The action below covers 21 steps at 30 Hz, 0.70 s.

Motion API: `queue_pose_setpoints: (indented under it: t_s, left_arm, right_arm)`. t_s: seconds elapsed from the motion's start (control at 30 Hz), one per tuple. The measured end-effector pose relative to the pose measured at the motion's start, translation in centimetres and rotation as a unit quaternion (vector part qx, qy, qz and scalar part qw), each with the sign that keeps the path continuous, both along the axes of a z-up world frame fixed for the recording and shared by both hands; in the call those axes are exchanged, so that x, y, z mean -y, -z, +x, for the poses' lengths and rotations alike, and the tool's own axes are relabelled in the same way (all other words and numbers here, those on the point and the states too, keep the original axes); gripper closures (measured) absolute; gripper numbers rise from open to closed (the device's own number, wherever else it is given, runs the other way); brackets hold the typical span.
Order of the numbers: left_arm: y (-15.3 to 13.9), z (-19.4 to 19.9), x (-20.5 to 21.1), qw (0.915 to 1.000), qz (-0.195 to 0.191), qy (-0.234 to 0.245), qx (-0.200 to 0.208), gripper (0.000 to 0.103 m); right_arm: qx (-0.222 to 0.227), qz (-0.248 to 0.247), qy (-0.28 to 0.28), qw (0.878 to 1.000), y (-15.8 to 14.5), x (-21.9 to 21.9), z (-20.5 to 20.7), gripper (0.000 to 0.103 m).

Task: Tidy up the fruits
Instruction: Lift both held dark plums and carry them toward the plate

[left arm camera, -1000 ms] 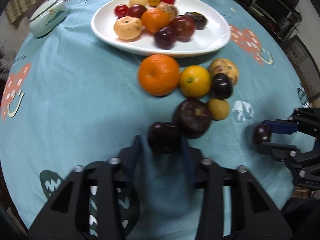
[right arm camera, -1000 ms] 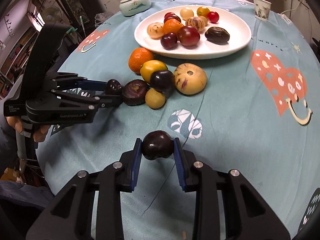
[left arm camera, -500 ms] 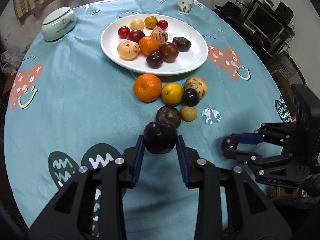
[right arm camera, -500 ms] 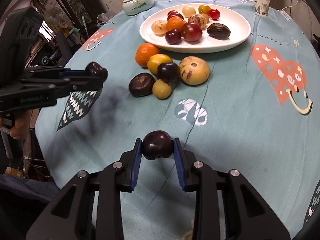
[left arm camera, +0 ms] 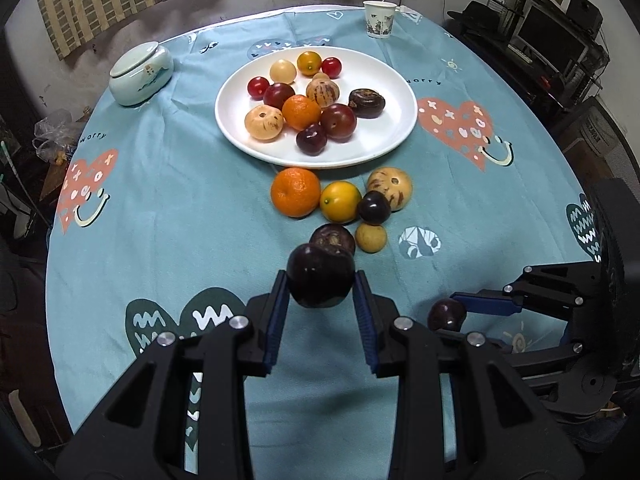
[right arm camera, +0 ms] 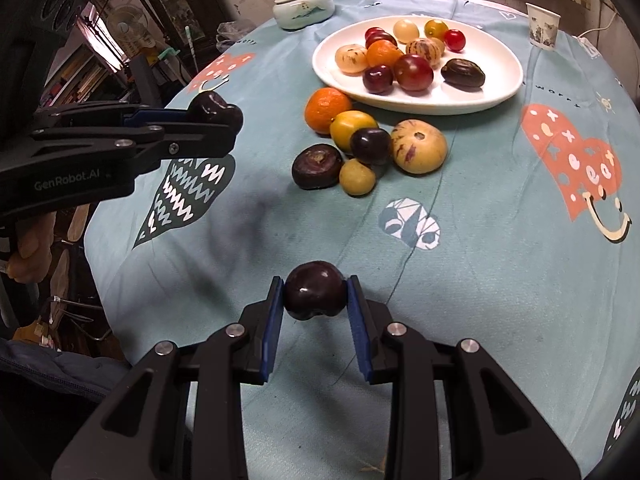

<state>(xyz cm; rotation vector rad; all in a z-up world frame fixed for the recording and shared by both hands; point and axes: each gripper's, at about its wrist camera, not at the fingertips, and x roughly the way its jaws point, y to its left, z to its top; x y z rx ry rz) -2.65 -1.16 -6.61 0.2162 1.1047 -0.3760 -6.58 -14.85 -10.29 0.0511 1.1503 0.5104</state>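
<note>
Dark plum (left arm camera: 321, 276) gripped in left tool (left arm camera: 321, 298); second plum (right arm camera: 315, 296) gripped in right tool (right arm camera: 315, 304), above teal tablecloth (left arm camera: 180, 208)

left gripper (left arm camera: 320, 286) risen off tablecloth (left arm camera: 160, 208), dark plum (left arm camera: 320, 276) lifted

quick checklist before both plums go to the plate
1. Left gripper shut on its plum: ok, pads press both sides.
2. Right gripper shut on its plum: ok.
3. Left plum clear of the cloth: ok, the right wrist view shows it held above the table.
4. Right plum clear of the cloth: cannot tell.
5. Free space on the plate: ok, bare white near its front and right rim.
6. Path to the plate: not ok, loose fruit, including an orange, lies right in front of it.
</note>
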Motion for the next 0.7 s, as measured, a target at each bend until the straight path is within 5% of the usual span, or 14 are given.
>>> queue_pose_setpoints:
  t_s: [0.7]
  left_arm:
    - [1.3, 1.2, -0.6, 0.9997, 0.004, -0.016, -0.018, 0.07]
  right_arm:
    - [-0.015, 0.007, -0.004, 1.0, 0.9, 0.1, 0.6, 0.071]
